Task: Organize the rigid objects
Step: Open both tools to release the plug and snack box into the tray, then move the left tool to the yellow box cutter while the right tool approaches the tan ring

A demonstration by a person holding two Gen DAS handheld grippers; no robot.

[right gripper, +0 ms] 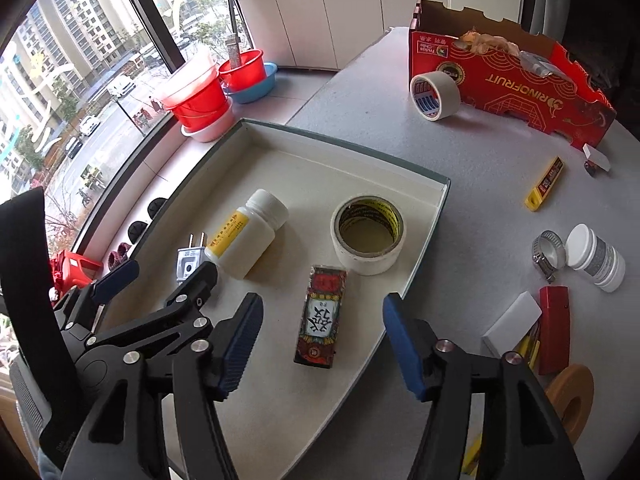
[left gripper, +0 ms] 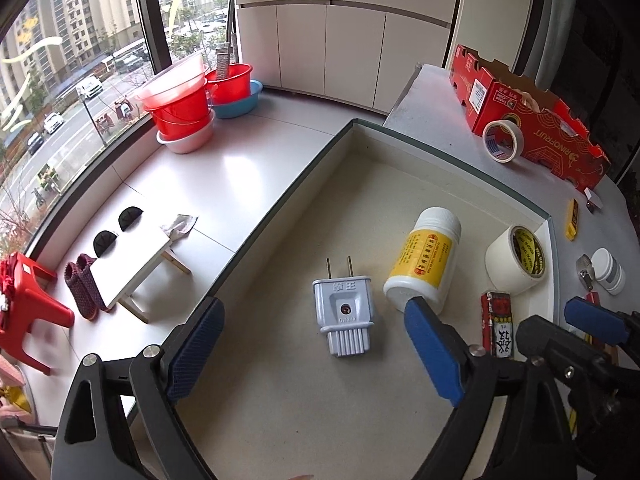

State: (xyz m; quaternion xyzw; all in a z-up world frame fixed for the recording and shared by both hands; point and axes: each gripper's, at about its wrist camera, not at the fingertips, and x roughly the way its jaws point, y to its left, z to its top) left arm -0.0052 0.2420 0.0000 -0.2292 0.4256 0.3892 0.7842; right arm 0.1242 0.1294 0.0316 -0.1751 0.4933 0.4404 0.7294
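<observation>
A shallow white tray with a green rim point(left gripper: 280, 208) point(right gripper: 436, 208) lies on the grey table. In it are a pale blue plug point(left gripper: 344, 312) point(right gripper: 187, 260), a white bottle with a yellow label point(left gripper: 426, 260) point(right gripper: 248, 236) on its side, a cream tape roll point(left gripper: 518, 260) point(right gripper: 368, 236) and a small dark patterned box point(left gripper: 498, 324) point(right gripper: 320, 316). My left gripper point(left gripper: 314, 312) hangs open over the plug, pads well clear of it. My right gripper point(right gripper: 323, 304) stands open around the small box, not touching it.
On the table right of the tray: a red cardboard box point(right gripper: 512, 80), a second tape roll point(right gripper: 436, 94), a yellow blade case point(right gripper: 546, 184), a white jar point(right gripper: 596, 256), a hose clamp point(right gripper: 546, 250), a red case point(right gripper: 554, 328), a brown roll point(right gripper: 572, 396). Red basins point(left gripper: 184, 104) stand on the floor.
</observation>
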